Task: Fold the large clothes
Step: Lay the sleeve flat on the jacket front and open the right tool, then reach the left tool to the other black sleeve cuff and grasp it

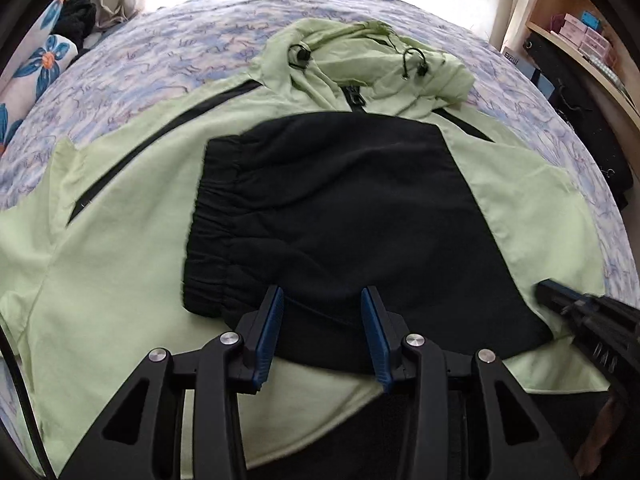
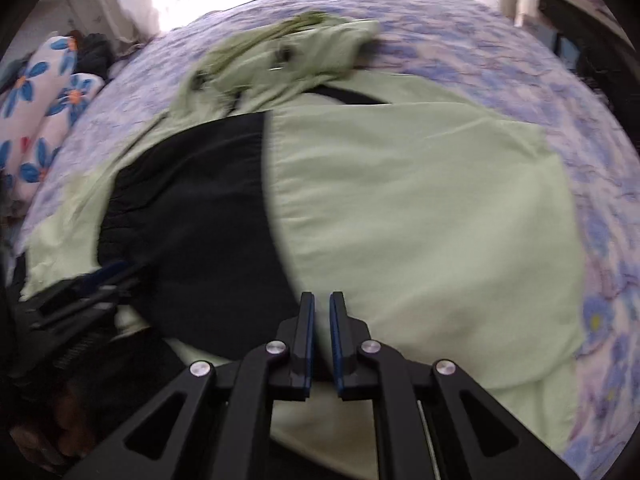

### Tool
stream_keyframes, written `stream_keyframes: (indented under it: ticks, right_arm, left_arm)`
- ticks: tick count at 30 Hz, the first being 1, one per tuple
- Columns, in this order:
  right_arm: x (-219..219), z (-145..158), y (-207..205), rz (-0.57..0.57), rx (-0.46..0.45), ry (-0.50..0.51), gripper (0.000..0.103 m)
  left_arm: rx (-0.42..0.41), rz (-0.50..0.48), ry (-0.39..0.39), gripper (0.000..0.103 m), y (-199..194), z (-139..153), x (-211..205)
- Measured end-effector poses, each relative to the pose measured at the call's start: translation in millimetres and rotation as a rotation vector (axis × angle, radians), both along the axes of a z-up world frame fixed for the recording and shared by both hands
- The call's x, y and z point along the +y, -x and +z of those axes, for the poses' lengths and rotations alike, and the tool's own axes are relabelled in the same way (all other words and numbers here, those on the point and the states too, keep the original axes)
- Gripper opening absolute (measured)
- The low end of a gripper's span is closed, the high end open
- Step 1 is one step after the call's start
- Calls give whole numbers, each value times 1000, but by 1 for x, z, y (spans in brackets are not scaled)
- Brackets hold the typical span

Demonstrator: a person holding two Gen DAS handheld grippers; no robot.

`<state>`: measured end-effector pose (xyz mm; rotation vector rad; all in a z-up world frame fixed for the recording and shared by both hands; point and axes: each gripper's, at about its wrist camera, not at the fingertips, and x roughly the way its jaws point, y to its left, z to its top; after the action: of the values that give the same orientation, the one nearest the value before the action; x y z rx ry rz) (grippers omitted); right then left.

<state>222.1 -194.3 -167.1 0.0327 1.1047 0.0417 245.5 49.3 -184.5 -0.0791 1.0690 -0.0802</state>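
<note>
Blue pads [image 1: 273,332] of the left gripper [image 1: 323,300] stand spread above the folded black garment [image 1: 344,216]. Right gripper [image 2: 321,304] shows its jaws nearly pressed together, gripping nothing visible, over the pale green jacket [image 2: 420,216], which lies flat across the floral bedspread [image 2: 520,80].

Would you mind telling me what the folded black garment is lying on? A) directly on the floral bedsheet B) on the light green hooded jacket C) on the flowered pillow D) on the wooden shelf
B: the black garment lies on top of the light green hooded jacket, whose green fabric shows on every side of it, over the bedsheet.
</note>
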Motion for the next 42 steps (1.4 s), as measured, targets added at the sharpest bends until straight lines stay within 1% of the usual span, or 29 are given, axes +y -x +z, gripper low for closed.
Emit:
stream_keyframes:
  ticks: [1,2,3,4,5,6,8,10,12,13,16,18,20,23,25,29,33,42]
  right_arm:
    - [-19,-1,-1,-67,-11,50,7]
    - [-40,-1,-2,-137,-19,78,7]
    - [-59,-2,-2,-187,-21,73,7]
    - [-78,-3,-1,-229,-17,37,3]
    - [-91,-3,0,-257,-15,-6,2]
    - [-98,-2,1,-278,-17,-21,0]
    - [-103,1,2,-295,-20,-11,0]
    - [-98,3,3,-295,-19,12,0]
    - [-94,2,3,-290,-14,25,4]
    - [-94,1,5,-291,-11,24,4]
    - [-89,5,9,-293,-4,3,4]
    - [-86,8,11,-291,-2,-13,4]
    - [-81,14,16,-284,-12,-30,4]
    - [-71,26,27,-269,-40,-22,4]
    - [-65,34,36,-261,-51,-35,4]
    - [-55,48,53,-247,-76,-60,4]
    - [-43,54,71,-219,-83,-54,4]
    - [-20,68,120,-170,-121,-96,4]
  left_arm:
    - [-2,4,8,39,-2,0,6]
    - [-4,5,21,39,-3,0,11]
    - [-5,7,41,39,-5,0,18]
    - [-4,9,50,39,-7,0,21]
    - [0,9,68,39,-10,-1,24]
    - [8,14,90,39,-12,-1,27]
    - [13,24,101,39,-14,-1,29]
    - [12,28,92,39,-15,0,27]
    - [14,25,80,40,-13,1,24]
    - [16,22,76,41,-13,1,23]
    - [23,15,71,46,-8,7,21]
    - [22,16,69,52,-5,11,21]
    - [15,20,63,55,1,17,20]
    - [0,19,66,55,12,29,19]
    - [-10,18,71,55,19,36,19]
    - [-32,16,60,57,39,52,18]
    - [-57,17,51,59,63,66,18]
    - [-111,17,62,59,124,89,29]
